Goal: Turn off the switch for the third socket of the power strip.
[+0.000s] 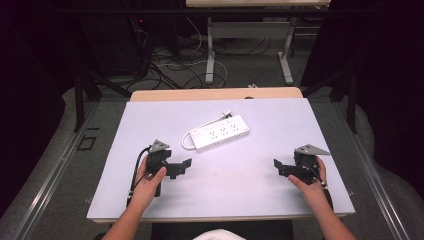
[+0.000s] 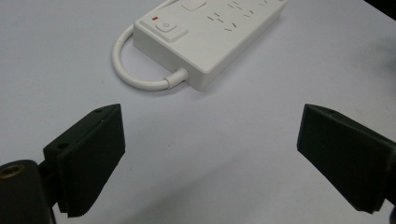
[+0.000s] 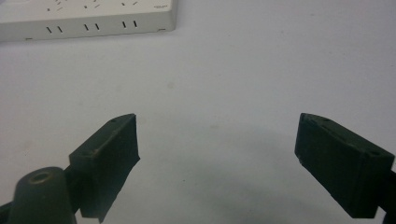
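Observation:
A white power strip [image 1: 220, 132] lies flat near the middle of the white table top [image 1: 150, 120], with its short cord [image 1: 186, 140] looped at its left end. My left gripper [image 1: 182, 168] rests low at the left front, open and empty, pointing toward the strip. In the left gripper view the strip's switch end [image 2: 210, 37] and cord loop [image 2: 126, 74] lie just beyond the wide jaws [image 2: 210, 154]. My right gripper [image 1: 279, 167] is at the right front, open with nothing between its jaws [image 3: 217, 154]. One corner of the strip [image 3: 88, 18] lies far ahead at the upper left.
A wooden strip [image 1: 215, 93] borders the table's far edge. Beyond it, a desk frame [image 1: 247, 30] and tangled cables [image 1: 165, 65] sit on the floor. Dark curtains close both sides. Bare white surface lies between the two grippers.

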`<state>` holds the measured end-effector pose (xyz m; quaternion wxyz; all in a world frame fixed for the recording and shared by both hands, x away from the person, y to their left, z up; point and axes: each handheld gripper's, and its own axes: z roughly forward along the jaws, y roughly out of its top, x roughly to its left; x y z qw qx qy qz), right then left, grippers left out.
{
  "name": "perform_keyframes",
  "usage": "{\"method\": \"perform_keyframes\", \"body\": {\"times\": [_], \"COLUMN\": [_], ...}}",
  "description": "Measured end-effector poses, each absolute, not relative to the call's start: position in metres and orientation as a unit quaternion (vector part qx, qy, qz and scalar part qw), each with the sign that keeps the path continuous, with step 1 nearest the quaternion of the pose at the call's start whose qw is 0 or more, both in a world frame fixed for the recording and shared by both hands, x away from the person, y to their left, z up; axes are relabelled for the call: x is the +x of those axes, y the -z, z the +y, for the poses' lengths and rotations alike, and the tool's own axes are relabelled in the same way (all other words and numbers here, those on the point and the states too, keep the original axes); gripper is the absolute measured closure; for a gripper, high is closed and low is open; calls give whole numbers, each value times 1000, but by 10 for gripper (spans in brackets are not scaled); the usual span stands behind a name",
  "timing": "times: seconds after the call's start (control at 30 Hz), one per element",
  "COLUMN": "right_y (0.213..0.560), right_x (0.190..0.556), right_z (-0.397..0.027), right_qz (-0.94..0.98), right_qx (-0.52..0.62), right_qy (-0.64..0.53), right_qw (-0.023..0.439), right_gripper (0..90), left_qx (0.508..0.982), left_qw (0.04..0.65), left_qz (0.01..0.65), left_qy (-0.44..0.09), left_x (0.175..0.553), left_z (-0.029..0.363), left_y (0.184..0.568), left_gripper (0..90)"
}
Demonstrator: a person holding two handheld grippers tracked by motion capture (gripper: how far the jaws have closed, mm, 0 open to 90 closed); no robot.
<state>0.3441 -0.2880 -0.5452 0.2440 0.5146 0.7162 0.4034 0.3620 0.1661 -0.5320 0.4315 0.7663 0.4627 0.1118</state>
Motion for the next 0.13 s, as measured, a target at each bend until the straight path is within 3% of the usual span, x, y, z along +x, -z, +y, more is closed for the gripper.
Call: {"method": "perform_keyframes", "body": {"times": [0.13], "right_y": [545], "right_x": [344], "right_z": [-288], "right_qz": [717], "right_qx": [514], "right_qy": [-403], "right_qw": [245], "right_gripper": [129], "left_qx": [761], "left_qw": [436], "left_qz": [464], "left_qy": [-120], "left_x": [362], "left_z": [168], "left_y": [535], "left_gripper": [80]}}
